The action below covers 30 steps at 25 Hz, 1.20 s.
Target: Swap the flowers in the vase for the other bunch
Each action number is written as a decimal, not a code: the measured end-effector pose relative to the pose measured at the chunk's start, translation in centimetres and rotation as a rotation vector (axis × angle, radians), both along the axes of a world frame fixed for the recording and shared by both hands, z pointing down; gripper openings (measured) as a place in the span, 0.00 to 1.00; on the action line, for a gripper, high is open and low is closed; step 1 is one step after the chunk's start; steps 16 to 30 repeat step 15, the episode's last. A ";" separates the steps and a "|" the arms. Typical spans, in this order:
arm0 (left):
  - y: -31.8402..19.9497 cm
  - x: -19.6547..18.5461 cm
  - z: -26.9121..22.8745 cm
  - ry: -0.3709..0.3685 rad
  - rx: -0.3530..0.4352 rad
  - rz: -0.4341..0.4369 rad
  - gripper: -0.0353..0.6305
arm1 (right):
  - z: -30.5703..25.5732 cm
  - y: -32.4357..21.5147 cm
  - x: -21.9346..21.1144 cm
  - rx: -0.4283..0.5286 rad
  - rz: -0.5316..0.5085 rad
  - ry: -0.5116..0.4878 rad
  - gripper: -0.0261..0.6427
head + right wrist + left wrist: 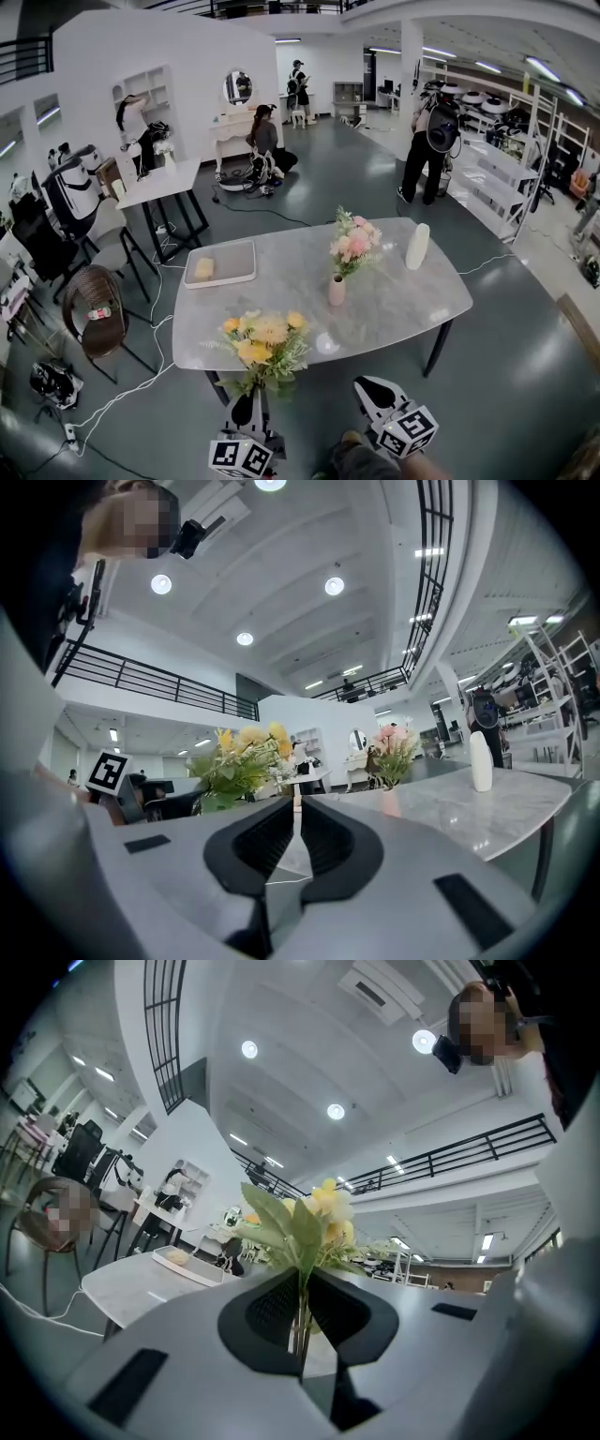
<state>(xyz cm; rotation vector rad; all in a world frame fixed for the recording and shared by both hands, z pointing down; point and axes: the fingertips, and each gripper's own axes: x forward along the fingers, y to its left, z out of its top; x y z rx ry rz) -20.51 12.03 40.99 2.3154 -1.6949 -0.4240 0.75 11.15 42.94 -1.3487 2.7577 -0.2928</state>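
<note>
We hold the yellow bunch by its stems in our left gripper, its 2 jaws clamped on them, blooms upright at the near edge of the tabletop. Our right gripper, near it, has its jaws pressed together with nothing between. The pink flowers stand in the small pink vase near the tabletop's middle. A white tray lies far left, and a white bottle stands far right.

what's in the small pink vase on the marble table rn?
A bunch of pink flowers with green leaves stands in the small pink vase. The opaque wall hides the lower stems and any water.
</note>
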 end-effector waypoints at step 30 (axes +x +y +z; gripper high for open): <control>3.3 6.1 0.7 0.017 -0.020 0.165 0.12 | -0.7 4.5 -1.5 0.022 0.033 0.068 0.10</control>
